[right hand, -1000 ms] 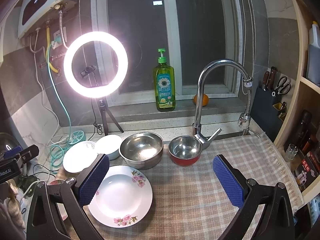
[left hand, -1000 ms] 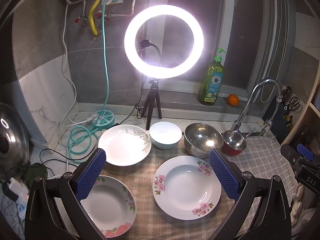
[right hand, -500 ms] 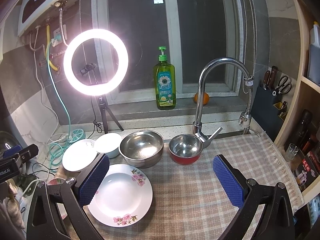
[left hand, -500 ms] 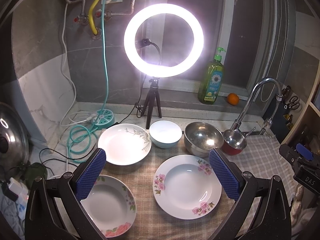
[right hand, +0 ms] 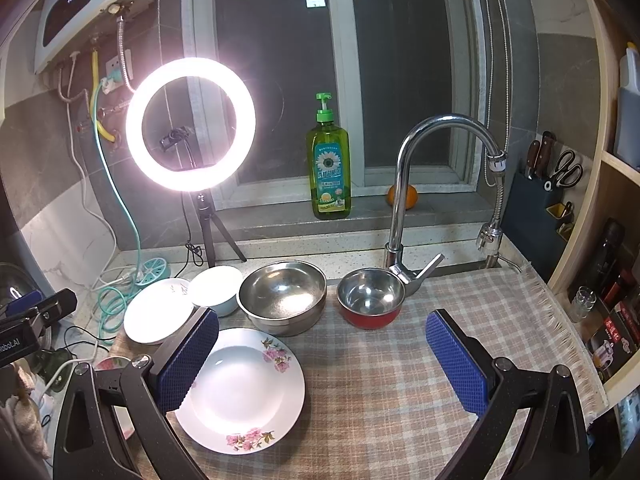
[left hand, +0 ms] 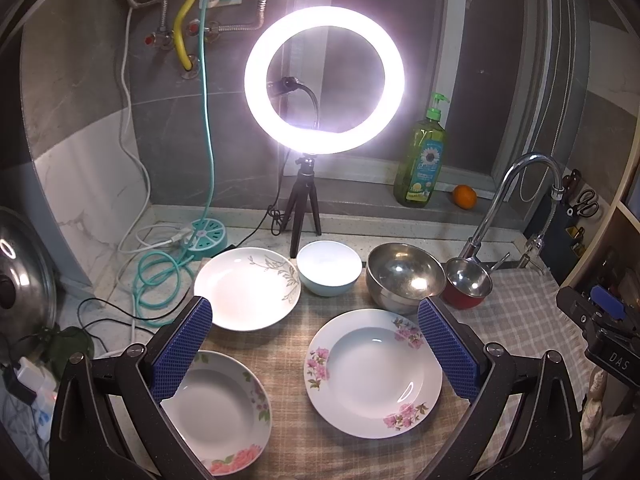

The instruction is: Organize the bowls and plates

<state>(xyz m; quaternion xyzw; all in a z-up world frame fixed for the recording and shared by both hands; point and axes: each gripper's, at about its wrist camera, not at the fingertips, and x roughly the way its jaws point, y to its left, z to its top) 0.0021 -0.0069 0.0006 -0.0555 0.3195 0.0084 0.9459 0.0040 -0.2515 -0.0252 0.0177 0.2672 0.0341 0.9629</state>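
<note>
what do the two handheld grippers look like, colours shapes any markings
Both look alike: the left gripper and right gripper each have two black angular arms with speckled finish, triangular cut-outs and silver pivot screws, ending in flat rectangular blue pads with a fine grid texture. Seen from the other camera, each body is black with a blue block on top and white lettering. No hands or sleeves show.

Checked cloth [right hand: 400,380] on the counter [left hand: 360,236] carries plates and bowls.
</note>
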